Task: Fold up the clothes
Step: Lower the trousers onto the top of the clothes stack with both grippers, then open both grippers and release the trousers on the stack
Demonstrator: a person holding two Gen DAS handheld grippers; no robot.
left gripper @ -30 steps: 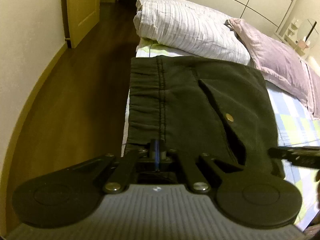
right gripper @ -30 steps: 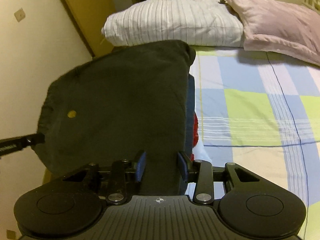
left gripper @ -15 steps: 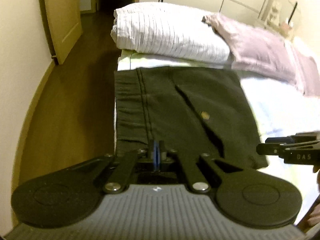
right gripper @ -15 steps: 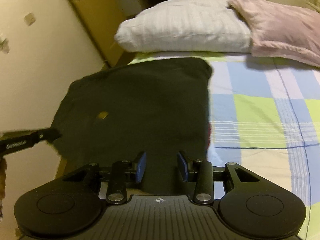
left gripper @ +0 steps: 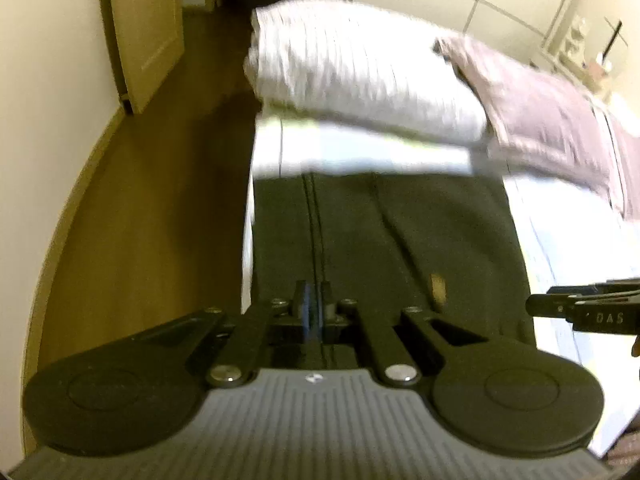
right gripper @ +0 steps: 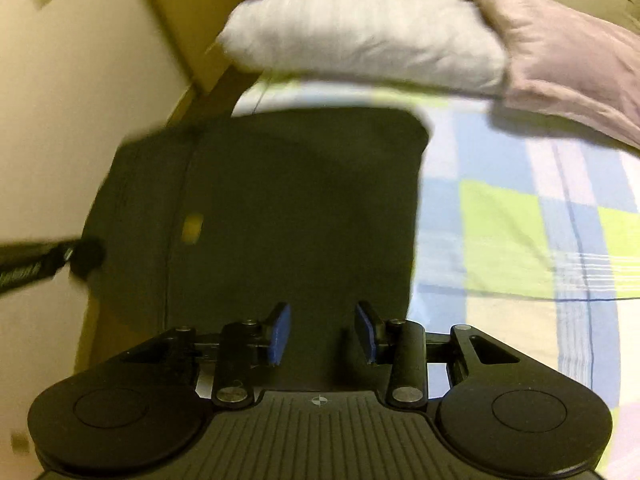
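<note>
Dark shorts (left gripper: 384, 240) lie spread on the bed (right gripper: 500, 216), along its left edge, just short of the white pillow (left gripper: 360, 68); a strip of sheet shows btwn waistband end and pillow. Left gripper (left gripper: 311, 304) has its blue pads pressed together on the near edge of the shorts, right at the double-stitched seam (left gripper: 314, 220) that runs straight away from the fingers. Cloth looks pulled fairly flat from that pinch toward the pillow. A small brass button (left gripper: 437, 280) sits to the right of the seam, beside a slanted pocket line. Right gripper (right gripper: 322, 332) is spread, blue pads (right gripper: 280, 330) well apart w/ the near edge of the shorts lying btwn them; pads don't touch the cloth as far as can be seen. In the right wrist view the same button (right gripper: 191, 226) shows as a yellowish blur at the left side of the cloth, and the tip of the left gripper comes in from the left edge, touching the shorts' corner. Pink pillow (right gripper: 568, 40) sits next to the white one, overlapping it a bit. Bed sheet is checked blue, green, white. Wood floor (left gripper: 152, 216) and a door (left gripper: 140, 24) are left of the bed. Both views blurry.
</note>
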